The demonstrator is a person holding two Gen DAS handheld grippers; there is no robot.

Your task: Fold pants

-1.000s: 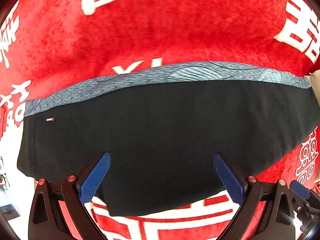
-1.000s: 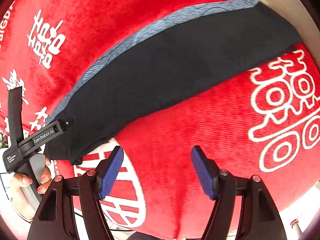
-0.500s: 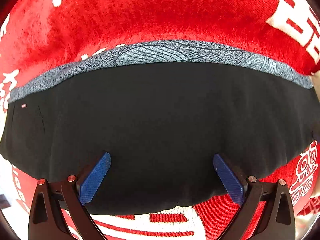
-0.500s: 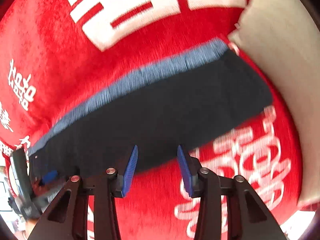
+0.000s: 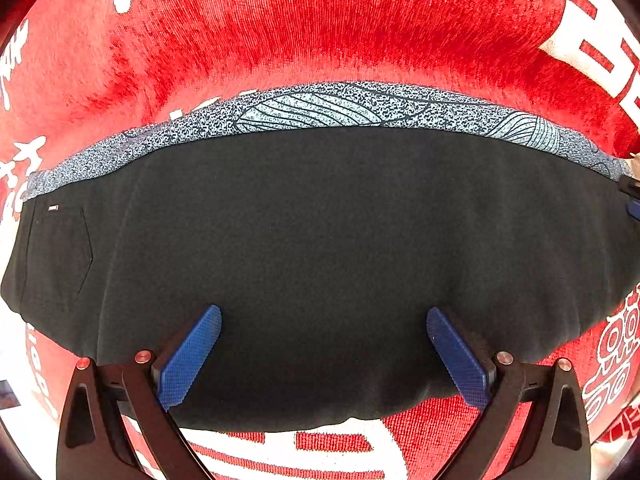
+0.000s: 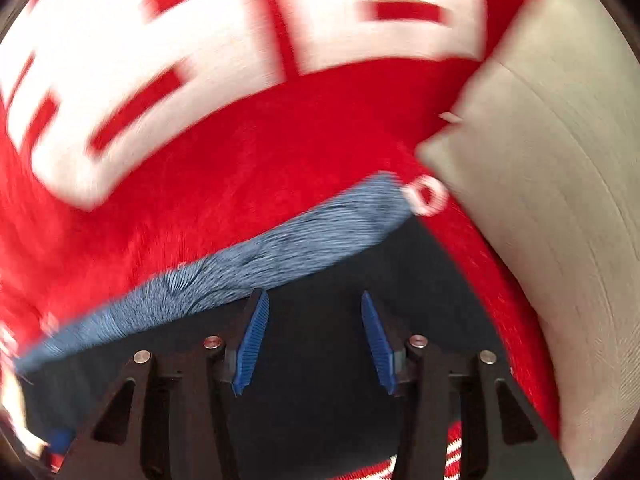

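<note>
Both grippers hover unclenched over the black pants [image 5: 320, 248] lying flat on my red blanket [image 5: 320, 32], left gripper [image 5: 323, 354] spread wide, right gripper [image 6: 312, 344] narrower near the patterned waistband [image 6: 280, 256], which I judge positions them to pinch an edge.

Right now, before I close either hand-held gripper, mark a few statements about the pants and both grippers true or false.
1. The left hand-held gripper is open over the black pants. True.
2. The patterned grey-blue band runs along the pants' far edge. True.
3. The right hand-held gripper is clamped on the band. False: its jaws stand apart, over black fabric.
4. The pants lie on a plain white cloth. False: a red cloth with white characters.
</note>
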